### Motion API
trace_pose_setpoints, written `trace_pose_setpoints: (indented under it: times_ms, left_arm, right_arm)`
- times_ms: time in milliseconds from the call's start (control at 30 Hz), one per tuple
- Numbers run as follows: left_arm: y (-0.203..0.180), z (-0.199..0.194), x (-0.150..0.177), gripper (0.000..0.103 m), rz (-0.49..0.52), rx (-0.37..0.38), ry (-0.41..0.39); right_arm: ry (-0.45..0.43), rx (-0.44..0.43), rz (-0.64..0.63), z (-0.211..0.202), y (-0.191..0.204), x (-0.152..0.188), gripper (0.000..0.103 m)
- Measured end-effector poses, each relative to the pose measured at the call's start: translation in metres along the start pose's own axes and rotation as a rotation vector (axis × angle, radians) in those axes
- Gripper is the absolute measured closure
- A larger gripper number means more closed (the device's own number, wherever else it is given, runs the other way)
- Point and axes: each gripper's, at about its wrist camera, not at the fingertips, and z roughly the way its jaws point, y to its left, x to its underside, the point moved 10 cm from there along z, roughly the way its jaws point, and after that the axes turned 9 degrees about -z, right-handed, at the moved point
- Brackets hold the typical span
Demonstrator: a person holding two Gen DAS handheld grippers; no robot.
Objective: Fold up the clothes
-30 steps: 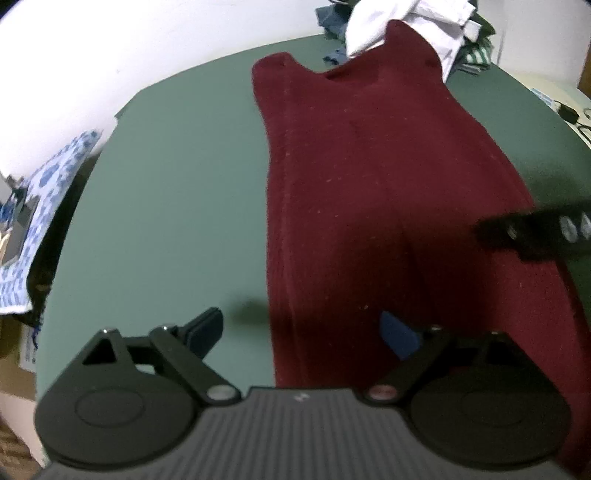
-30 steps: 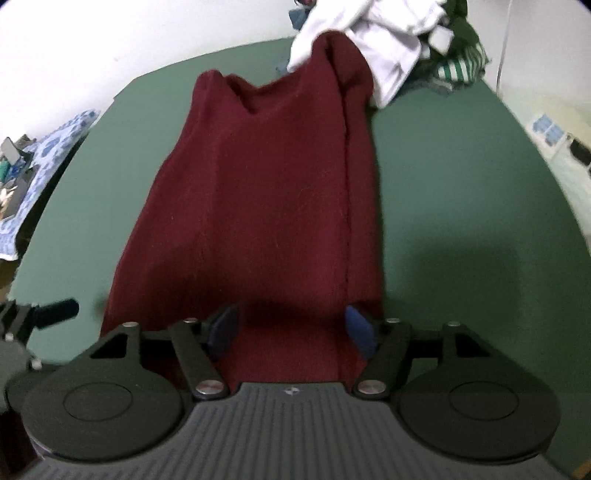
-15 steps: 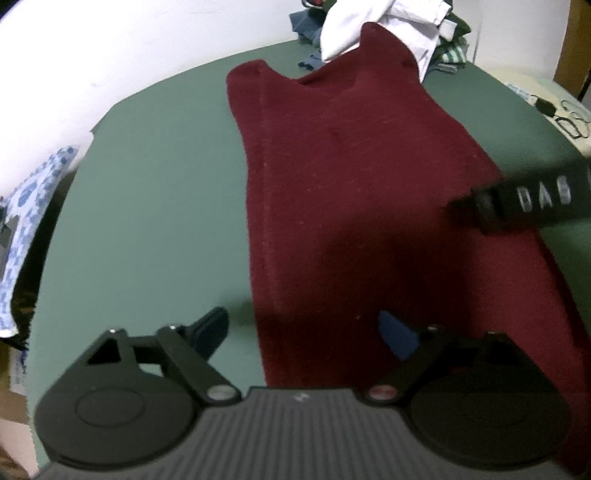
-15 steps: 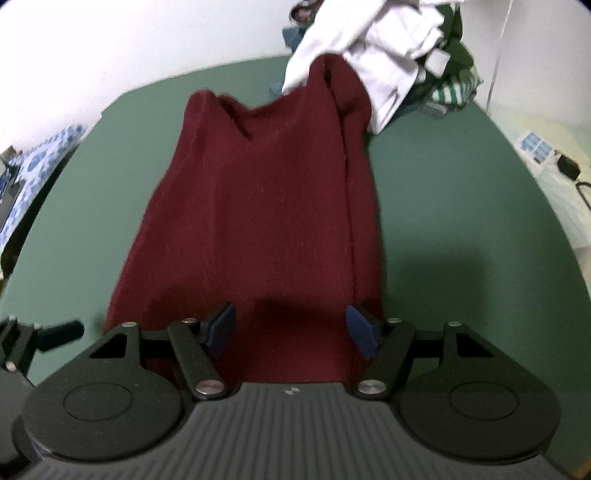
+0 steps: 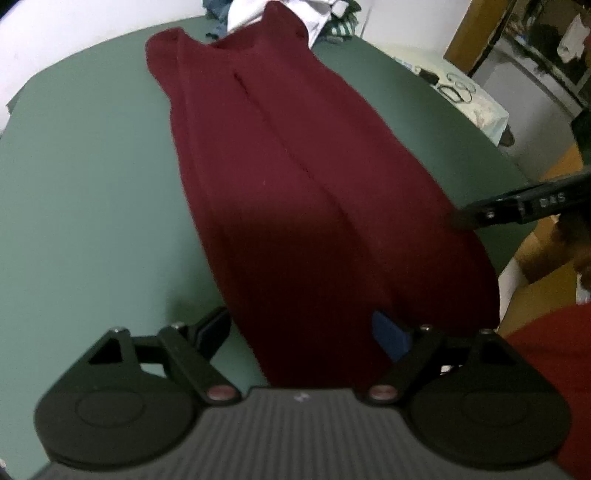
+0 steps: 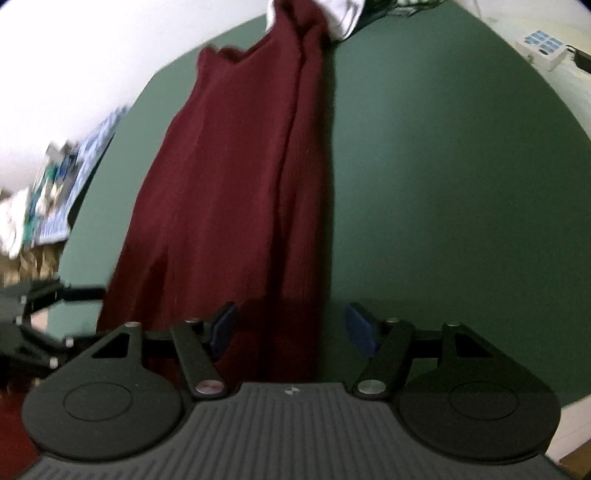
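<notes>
— Maroon garment (image 5: 295,192), where does it lie?

— Stretched out long on the green table (image 5: 85,177), running from the top centre of the left wrist view down to the bottom centre, where its near end passes out of sight behind the left gripper (image 5: 301,328). A lengthwise crease runs along its middle. In the right wrist view the same cloth (image 6: 229,192) slants from the upper centre down to the lower left.

— And the far end?

— It reaches a heap of other clothes (image 5: 314,14), white and green-striped, at the top edge of the frame; whether it lies on or under them I cannot tell.

— How do the claws stand?

— Both are spread wide. The left one's blue pads (image 5: 391,334) sit apart, one over bare table at the cloth's left edge, the other over the cloth; neither visibly presses the fabric. The right gripper (image 6: 290,325) has its pads equally parted, the left pad over the cloth, the right one over bare green table, with the garment's right edge between them.

— Do they see each other?

— Yes. The right one's black finger pokes in at the right of the left view, by the cloth's right edge; the left one shows at the lower left of the right view.

— Anything else?

— A blue patterned cloth (image 6: 92,155) at the left of the right view, blurred.
</notes>
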Motion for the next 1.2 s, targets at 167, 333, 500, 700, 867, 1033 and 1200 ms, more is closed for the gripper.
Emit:
trace_pose_setpoints:
  times_ms: [167, 333, 500, 700, 867, 1033, 1200]
  left_arm:
    - [0.000, -0.001, 0.018, 0.020, -0.029, 0.032, 0.043]
    - [0.000, -0.008, 0.026, 0.028, -0.061, 0.085, 0.043]
    - [-0.007, -0.010, 0.026, 0.030, -0.085, 0.131, 0.028]
    - [-0.014, -0.012, 0.029, 0.032, -0.093, 0.180, 0.011]
    - [-0.003, -0.009, 0.019, 0.082, -0.172, 0.147, -0.038]
    - [-0.010, -0.017, 0.016, 0.091, -0.128, 0.110, -0.070]
    - [-0.017, -0.032, -0.003, 0.092, -0.133, 0.117, -0.125]
  right_arm:
    - [0.015, -0.024, -0.066, -0.005, 0.019, 0.020, 0.036]
    - [0.044, -0.067, -0.030, -0.007, 0.022, 0.029, 0.051]
    - [0.035, -0.128, 0.042, -0.006, 0.028, 0.029, 0.056]
    - [0.035, -0.154, 0.031, 0.004, 0.042, 0.024, 0.058]
    - [0.045, -0.132, 0.030, 0.012, 0.045, 0.024, 0.084]
    - [0.060, -0.152, 0.023, 0.004, 0.037, 0.023, 0.088]
    - [0.028, -0.201, 0.054, -0.012, 0.027, 0.010, 0.089]
